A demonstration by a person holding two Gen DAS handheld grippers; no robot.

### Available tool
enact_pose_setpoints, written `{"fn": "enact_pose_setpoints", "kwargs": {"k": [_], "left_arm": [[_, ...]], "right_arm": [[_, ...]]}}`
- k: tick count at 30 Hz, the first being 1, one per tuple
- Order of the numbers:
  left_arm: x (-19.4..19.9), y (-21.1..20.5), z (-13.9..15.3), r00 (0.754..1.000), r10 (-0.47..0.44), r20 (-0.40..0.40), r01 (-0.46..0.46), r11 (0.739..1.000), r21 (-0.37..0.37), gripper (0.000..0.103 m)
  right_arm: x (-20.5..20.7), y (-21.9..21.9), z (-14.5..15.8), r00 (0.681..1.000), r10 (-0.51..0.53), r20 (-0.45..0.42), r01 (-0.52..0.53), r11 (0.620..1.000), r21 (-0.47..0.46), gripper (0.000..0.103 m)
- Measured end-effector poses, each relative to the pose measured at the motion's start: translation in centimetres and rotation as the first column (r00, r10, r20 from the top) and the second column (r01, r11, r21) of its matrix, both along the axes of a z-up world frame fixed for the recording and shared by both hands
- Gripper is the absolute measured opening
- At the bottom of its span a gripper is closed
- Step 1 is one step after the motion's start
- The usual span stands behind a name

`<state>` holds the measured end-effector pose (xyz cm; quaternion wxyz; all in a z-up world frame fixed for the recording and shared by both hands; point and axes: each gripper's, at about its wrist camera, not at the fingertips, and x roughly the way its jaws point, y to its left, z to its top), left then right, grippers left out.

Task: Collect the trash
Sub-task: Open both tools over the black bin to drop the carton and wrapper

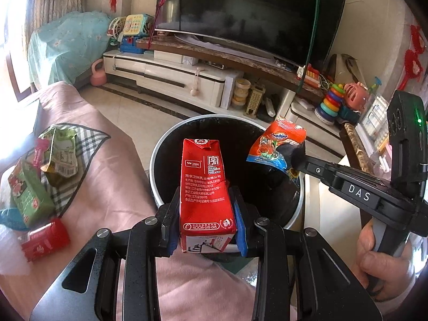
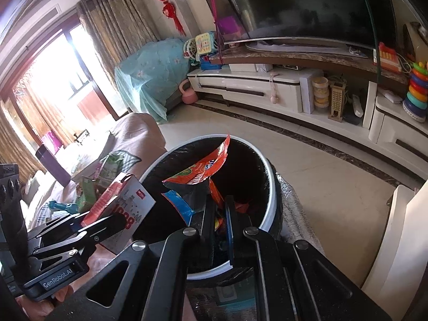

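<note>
A red milk carton stands upright between the blue pads of my left gripper, which is shut on it. It hangs over the near rim of a round white bin with a black liner. An orange snack wrapper is pinched in my right gripper, which reaches in from the right over the bin's mouth. In the right wrist view the wrapper sticks up from the shut right gripper above the bin. The left gripper holds the carton at the left.
On a pink-covered surface to the left lie a green wrapper, a green carton and a red packet, partly on a checked cloth. A TV stand with toys runs along the far wall. A hand grips the right tool.
</note>
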<state>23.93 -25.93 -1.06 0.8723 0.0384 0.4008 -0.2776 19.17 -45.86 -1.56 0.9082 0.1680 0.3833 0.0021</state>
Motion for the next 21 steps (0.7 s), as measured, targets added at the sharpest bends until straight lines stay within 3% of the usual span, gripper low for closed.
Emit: {"fn": "enact_pose_setpoints", "kwargs": {"k": [3, 6, 7, 8, 12, 15, 17, 21], "left_arm": [[0.6, -0.2, -0.4, 1.0, 0.007, -0.018, -0.007, 1.0, 0.012, 0.033], [0.8, 0.2, -0.6, 0.999, 0.022, -0.032, -0.022, 1.0, 0.008, 0.063], [0.7, 0.5, -0.6, 0.999, 0.032, -0.025, -0.032, 0.999, 0.002, 0.067], [0.5, 0.8, -0.5, 0.999, 0.039, -0.02, -0.039, 0.999, -0.003, 0.068], [-0.2, 2.1, -0.3, 0.998, 0.06, -0.02, -0.06, 0.998, -0.017, 0.069], [-1.3, 3.5, -0.5, 0.996, 0.085, -0.018, -0.086, 0.996, -0.023, 0.076], [-2.3, 4.8, -0.7, 0.995, 0.101, -0.018, -0.101, 0.995, -0.025, 0.077], [-4.6, 7.8, -1.3, 0.989, 0.144, -0.025, -0.144, 0.989, -0.026, 0.078]], "right_arm": [[0.8, -0.4, -0.4, 1.0, 0.003, -0.026, -0.003, 1.0, 0.002, 0.012], [1.2, -0.5, -0.9, 0.999, -0.001, -0.049, 0.001, 1.0, 0.001, 0.029], [1.1, -0.6, -0.9, 0.999, -0.005, -0.046, 0.005, 1.0, 0.005, 0.038], [1.0, -0.7, -0.9, 0.999, -0.006, -0.042, 0.006, 1.0, 0.011, 0.043], [0.0, -0.6, -0.5, 1.0, -0.019, -0.024, 0.02, 1.0, 0.02, 0.045], [-0.9, 0.0, 0.0, 1.0, -0.021, 0.003, 0.021, 0.999, 0.035, 0.057], [-1.8, 0.8, 0.3, 0.999, -0.019, 0.029, 0.017, 0.999, 0.045, 0.075], [-3.3, 2.9, 0.4, 0.999, -0.005, 0.053, 0.002, 0.998, 0.06, 0.088]]}}
